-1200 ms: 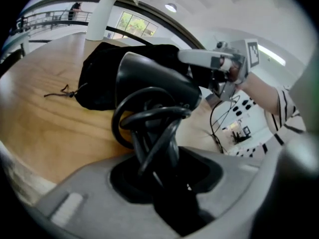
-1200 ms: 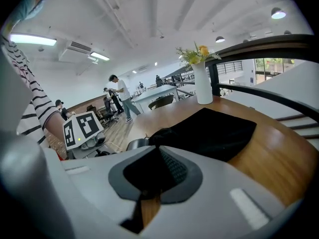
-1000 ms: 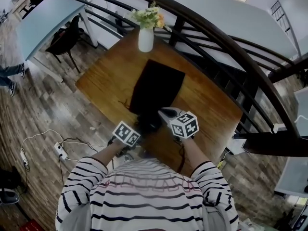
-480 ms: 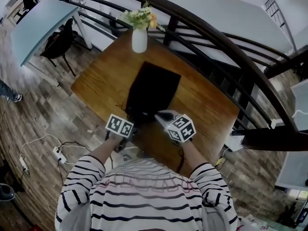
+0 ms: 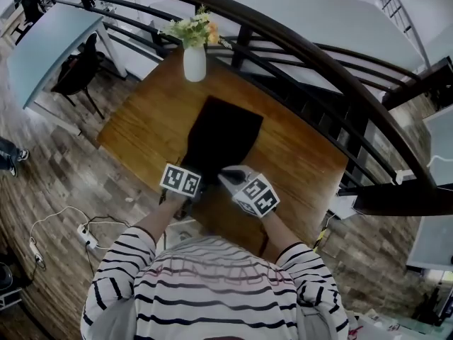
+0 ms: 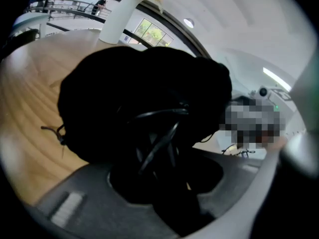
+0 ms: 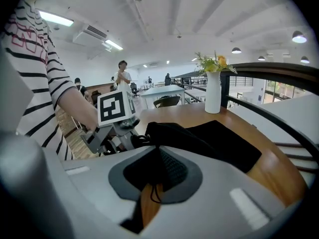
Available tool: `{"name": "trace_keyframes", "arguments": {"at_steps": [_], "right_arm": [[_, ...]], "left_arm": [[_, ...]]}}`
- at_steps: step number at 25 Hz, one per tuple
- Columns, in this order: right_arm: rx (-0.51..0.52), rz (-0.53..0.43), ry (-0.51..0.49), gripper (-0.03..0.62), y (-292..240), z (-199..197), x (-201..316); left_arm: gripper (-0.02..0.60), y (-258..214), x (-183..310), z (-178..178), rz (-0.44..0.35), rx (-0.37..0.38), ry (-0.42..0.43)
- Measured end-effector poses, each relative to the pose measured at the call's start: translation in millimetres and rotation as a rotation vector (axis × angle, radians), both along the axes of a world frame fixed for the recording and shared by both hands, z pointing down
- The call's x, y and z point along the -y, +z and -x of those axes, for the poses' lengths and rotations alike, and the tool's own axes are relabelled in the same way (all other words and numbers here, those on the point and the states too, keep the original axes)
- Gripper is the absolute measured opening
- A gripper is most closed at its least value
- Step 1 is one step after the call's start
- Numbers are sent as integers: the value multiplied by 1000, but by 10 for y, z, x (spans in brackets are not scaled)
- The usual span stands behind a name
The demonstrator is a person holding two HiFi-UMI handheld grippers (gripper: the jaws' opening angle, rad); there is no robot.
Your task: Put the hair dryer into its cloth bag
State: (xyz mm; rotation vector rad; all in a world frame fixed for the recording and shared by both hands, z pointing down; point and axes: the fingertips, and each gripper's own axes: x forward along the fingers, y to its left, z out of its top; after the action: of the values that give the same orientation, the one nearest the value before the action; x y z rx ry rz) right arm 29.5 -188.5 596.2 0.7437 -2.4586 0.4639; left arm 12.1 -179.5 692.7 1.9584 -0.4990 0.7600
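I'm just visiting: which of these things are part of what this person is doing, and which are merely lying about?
In the job: black cloth bag, pinched at its edge by the right gripper; hair dryer, a dark corded shape in the left gripper.
Just about: white vase of flowers on the wooden table; power strip on the floor; black chair.

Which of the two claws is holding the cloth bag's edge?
The right claw: its jaws pinch the black cloth bag at its rim, whereas the left claw grips the corded black hair dryer.

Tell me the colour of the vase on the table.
White vase, clearest in the right gripper view.
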Motion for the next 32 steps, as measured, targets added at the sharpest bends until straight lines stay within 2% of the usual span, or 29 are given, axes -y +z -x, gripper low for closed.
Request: {"name": "trace_keyframes", "arguments": {"at_steps": [12, 16, 21, 28, 32], "right_arm": [[-45, -42, -159, 12, 33, 174, -128], [-25, -28, -149, 11, 63, 141, -81], [-8, -16, -131, 11, 85, 79, 11], [25, -7, -119, 11, 95, -47, 74], [40, -9, -84, 11, 95, -122, 186]], "left_arm": [[167, -2, 584, -304, -20, -59, -73], [169, 45, 780, -378, -43, -50, -85], [175, 91, 1042, -445, -33, -55, -159], [181, 86, 1247, -613, -60, -56, -171], [202, 77, 1364, -657, -49, -65, -202]]}}
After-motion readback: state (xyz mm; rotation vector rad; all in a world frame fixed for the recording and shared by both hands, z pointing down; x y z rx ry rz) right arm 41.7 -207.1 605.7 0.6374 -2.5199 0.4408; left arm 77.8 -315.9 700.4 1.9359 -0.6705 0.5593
